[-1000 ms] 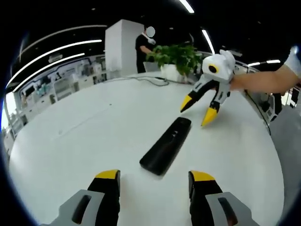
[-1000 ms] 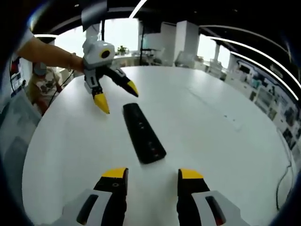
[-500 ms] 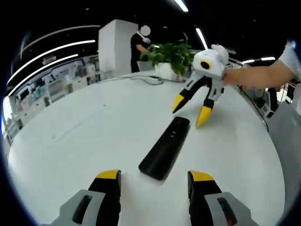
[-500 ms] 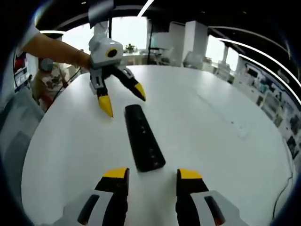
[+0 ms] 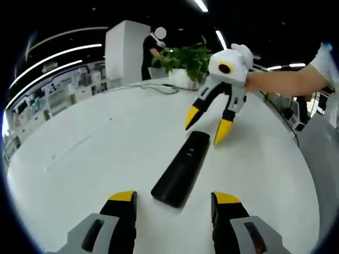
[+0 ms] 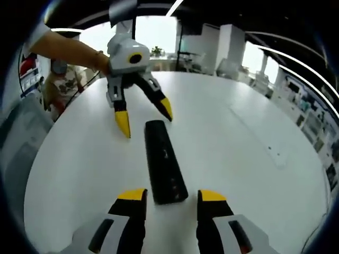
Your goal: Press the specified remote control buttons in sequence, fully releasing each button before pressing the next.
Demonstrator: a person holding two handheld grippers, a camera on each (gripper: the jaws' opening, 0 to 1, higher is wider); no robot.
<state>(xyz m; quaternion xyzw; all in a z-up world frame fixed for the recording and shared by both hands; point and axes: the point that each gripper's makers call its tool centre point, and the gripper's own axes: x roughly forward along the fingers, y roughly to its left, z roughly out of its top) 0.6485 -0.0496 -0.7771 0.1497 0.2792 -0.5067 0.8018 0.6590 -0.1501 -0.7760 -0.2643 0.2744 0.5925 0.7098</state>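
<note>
A long black remote control lies flat on the round white table. In the left gripper view my left gripper is open, its yellow-tipped jaws just short of the remote's near end. Beyond the far end hangs my right gripper, open, jaws spread above the table. In the right gripper view the remote runs away from my right gripper, open, close to its near end. The left gripper hovers open over the far end, held by a person's hand.
A potted green plant and a cable sit at the table's far edge in the left gripper view, with a person standing by a white pillar behind. In the right gripper view a seated person is off the table's left side.
Both grippers have closed in on the remote from opposite ends. Each opposing gripper looks larger and nearer the remote's far end than a second ago. The remote has stayed flat.
</note>
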